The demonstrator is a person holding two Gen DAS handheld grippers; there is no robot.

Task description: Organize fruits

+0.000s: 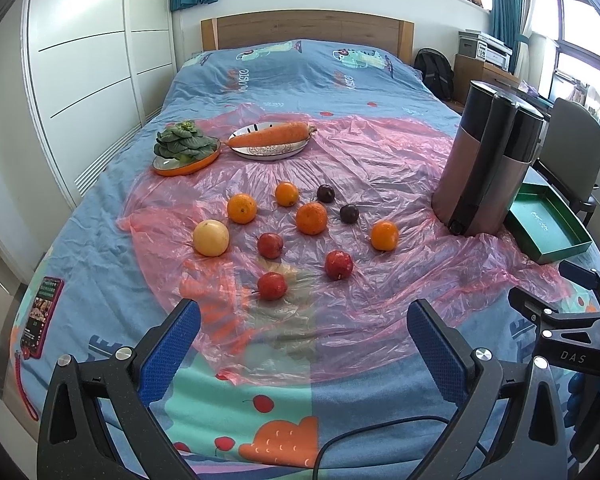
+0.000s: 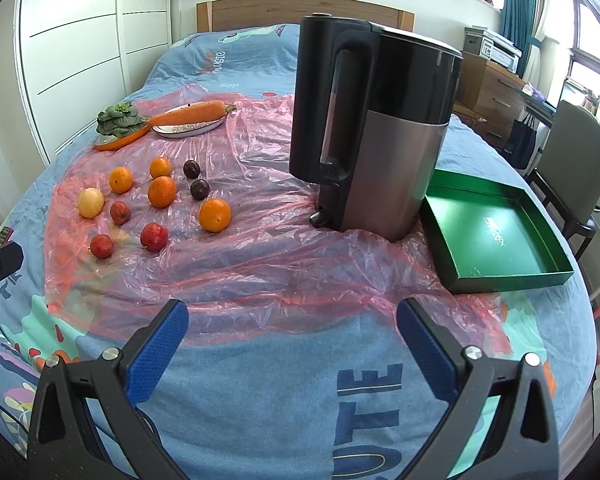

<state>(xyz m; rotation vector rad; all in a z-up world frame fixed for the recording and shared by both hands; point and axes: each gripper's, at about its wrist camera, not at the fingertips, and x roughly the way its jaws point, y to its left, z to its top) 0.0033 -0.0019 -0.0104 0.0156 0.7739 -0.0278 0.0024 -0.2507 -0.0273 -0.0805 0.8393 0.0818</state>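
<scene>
Both tongs are spread wide with nothing between the blue pads. The left gripper (image 1: 303, 340) hangs over the near edge of a pink plastic sheet (image 1: 380, 168) laid on the bed (image 2: 260, 380), and the right gripper (image 2: 292, 338) sits just beside it, over bare blue duvet.

The fruit is all loose on the sheet, straight ahead of the left tongs: three red apples (image 1: 272, 285), four oranges (image 1: 311, 218), two dark plums (image 1: 325, 193) and one pale yellow fruit (image 1: 211, 237), each apart from the others.

Past the fruit there's a carrot (image 1: 270, 139) lying across a white plate (image 1: 260, 155), touching an orange dish (image 1: 188, 166) with a leafy green vegetable (image 1: 184, 142).

In front of the right tongs a tall black-and-bronze kettle (image 2: 374, 128) stands upright, blocking the far view. Hard against its right side is an empty green tray (image 2: 500, 276). A phone (image 1: 44, 314) lies at the bed's left edge.
</scene>
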